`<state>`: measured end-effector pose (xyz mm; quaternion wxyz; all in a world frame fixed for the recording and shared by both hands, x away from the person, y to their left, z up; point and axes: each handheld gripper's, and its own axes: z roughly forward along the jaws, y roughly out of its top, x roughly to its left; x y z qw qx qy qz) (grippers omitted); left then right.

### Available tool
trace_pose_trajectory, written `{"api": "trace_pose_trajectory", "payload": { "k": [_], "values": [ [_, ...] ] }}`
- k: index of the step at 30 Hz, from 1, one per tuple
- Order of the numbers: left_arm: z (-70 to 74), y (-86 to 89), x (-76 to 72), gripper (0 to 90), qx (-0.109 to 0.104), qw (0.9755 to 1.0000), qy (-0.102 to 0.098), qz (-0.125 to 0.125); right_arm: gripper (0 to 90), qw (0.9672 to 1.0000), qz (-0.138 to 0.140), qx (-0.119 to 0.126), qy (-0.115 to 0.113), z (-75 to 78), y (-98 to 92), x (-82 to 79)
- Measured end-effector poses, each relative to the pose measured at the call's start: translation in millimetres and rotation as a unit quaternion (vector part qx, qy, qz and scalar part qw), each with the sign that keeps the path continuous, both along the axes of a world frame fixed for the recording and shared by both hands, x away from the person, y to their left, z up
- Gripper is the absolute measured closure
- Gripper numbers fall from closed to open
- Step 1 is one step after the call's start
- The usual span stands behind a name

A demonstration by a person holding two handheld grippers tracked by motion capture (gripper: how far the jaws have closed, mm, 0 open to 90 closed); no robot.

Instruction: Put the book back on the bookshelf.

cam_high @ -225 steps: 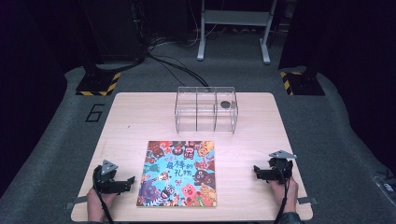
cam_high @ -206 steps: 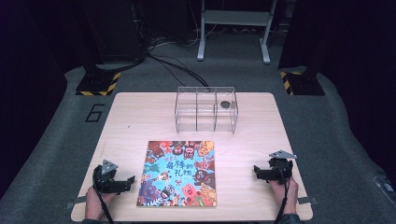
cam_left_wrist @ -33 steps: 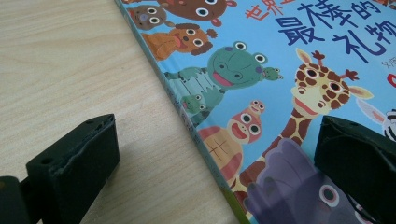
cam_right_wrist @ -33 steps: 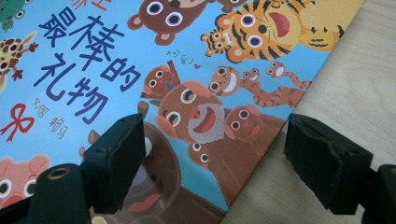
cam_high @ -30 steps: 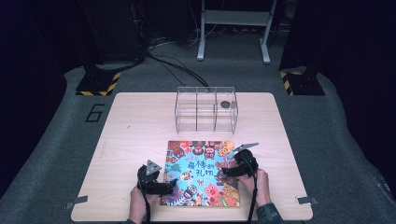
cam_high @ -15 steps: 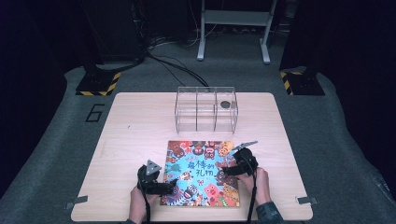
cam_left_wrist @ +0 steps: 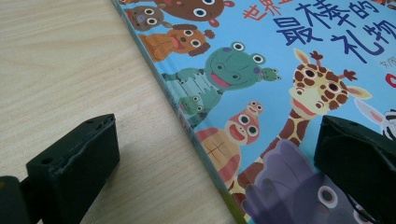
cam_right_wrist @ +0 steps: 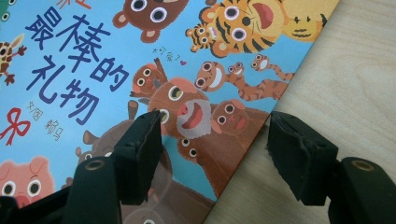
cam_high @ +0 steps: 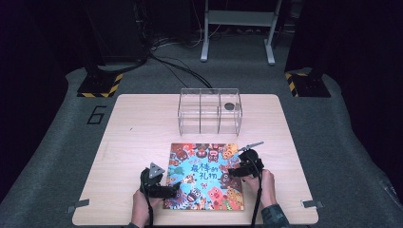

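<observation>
Blue and crowded with cartoon animals, the flat hardcover picture book [cam_high: 204, 176] lies closed on the pale wooden tabletop [cam_high: 133, 137], near the front edge and a little right of its middle. Both hands come in over the front edge, each holding black tongs low and nearly level, aimed inward at the book from opposite sides. The left tongs [cam_high: 167, 190] sit at the book's lower left edge with the jaws spread wide and holding nothing: in the left gripper view [cam_left_wrist: 215, 163] one jaw hangs over bare wood and the other over the cover. The right tongs [cam_high: 236, 170] straddle the book's right edge; in the right gripper view [cam_right_wrist: 212, 140] one jaw is over the cover and one over the wood. Those jaws have just been closing, yet a gap remains and nothing is clamped. Toward the far edge, well apart, stands a clear acrylic three-compartment box [cam_high: 209, 111].
</observation>
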<state>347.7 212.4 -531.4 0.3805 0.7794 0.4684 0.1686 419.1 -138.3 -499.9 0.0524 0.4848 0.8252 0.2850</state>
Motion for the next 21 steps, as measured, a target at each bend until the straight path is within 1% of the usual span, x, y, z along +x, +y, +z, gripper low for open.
{"api": "trace_pose_trajectory", "payload": {
  "k": [2, 4, 5, 7, 8, 9, 10, 11, 12, 13, 14, 15, 16, 17, 18, 19, 20, 21],
  "values": [
    [-0.1, -0.3, 0.1, 0.0, -0.001, 1.0000, 0.000, 0.000, 35.1, 1.0000, -0.003, 0.000, 0.002, 0.2, -0.1, -0.8],
    [0.0, -0.7, 0.2, 0.0, 0.000, 1.0000, 0.000, -0.002, 35.0, 0.9999, 0.002, 0.012, 0.003, -0.4, -3.4, -0.4],
    [0.0, -0.8, 0.2, 0.0, 0.000, 1.0000, 0.000, -0.003, 35.0, 0.9998, 0.006, 0.017, 0.000, -0.9, -5.2, 0.1],
    [0.0, -1.0, 0.4, 0.1, 0.000, 1.0000, 0.000, -0.004, 35.2, 0.9997, 0.006, 0.025, -0.001, -1.5, -6.9, -0.3],
    [-0.1, -1.2, 0.4, 0.1, -0.001, 1.0000, 0.000, -0.004, 35.4, 0.9994, 0.007, 0.034, -0.003, -1.4, -7.7, -0.7],
    [0.2, -0.7, 0.5, 0.0, 0.003, 1.0000, 0.001, -0.007, 35.6, 0.9990, 0.010, 0.042, -0.006, -0.6, -9.1, -1.2],
    [0.1, -1.1, 0.4, 0.1, 0.001, 1.0000, 0.001, -0.006, 36.1, 0.9986, 0.012, 0.050, -0.011, 1.0, -9.8, -1.9],
    [0.1, -1.1, 0.4, 0.1, 0.001, 1.0000, 0.001, -0.006, 36.4, 0.9984, 0.009, 0.055, -0.006, 3.6, -8.8, -3.4],
    [0.0, -1.4, 0.6, 0.1, 0.000, 1.0000, 0.000, -0.005, 41.7, 0.9981, 0.017, 0.056, -0.017, 4.3, -8.5, -2.8],
    [0.0, -1.4, 0.6, 0.0, 0.000, 1.0000, 0.000, -0.005, 41.1, 0.9952, 0.027, 0.094, 0.004, 5.3, -7.2, -3.2],
    [0.0, -1.2, 0.6, 0.1, 0.001, 1.0000, 0.000, -0.006, 41.3, 0.9935, 0.038, 0.106, 0.016, 4.2, -3.9, -1.5],
    [0.0, -1.2, 0.6, 0.1, 0.001, 1.0000, 0.000, -0.006, 41.3, 0.9935, 0.038, 0.106, 0.016, 4.2, -3.9, -1.5],
    [0.0, -1.2, 0.5, 0.1, 0.001, 1.0000, 0.000, -0.006, 40.1, 0.9985, 0.035, 0.042, -0.005, 7.1, 7.6, -2.2],
    [0.1, -1.1, 0.3, 0.1, 0.001, 1.0000, 0.000, -0.006, 40.1, 0.9985, 0.035, 0.042, -0.005, 7.1, 7.6, -2.2],
    [0.1, -1.2, 0.2, 0.2, 0.001, 1.0000, 0.000, -0.005, 39.7, 0.9992, 0.028, 0.027, -0.005, 8.7, 10.7, 0.4],
    [0.1, -1.2, 0.2, 0.2, 0.001, 1.0000, 0.000, -0.005, 39.8, 0.9990, 0.028, 0.034, -0.001, 8.3, 8.6, 1.8],
    [0.1, -1.1, 0.2, 0.2, 0.001, 1.0000, 0.000, -0.006, 39.7, 0.9993, 0.018, 0.034, -0.001, 8.5, 7.7, 2.1],
    [0.1, -1.2, 0.3, 0.2, 0.001, 1.0000, 0.000, -0.006, 39.3, 0.9995, 0.016, 0.027, -0.001, 9.1, 5.5, 1.7]
  ]
}}
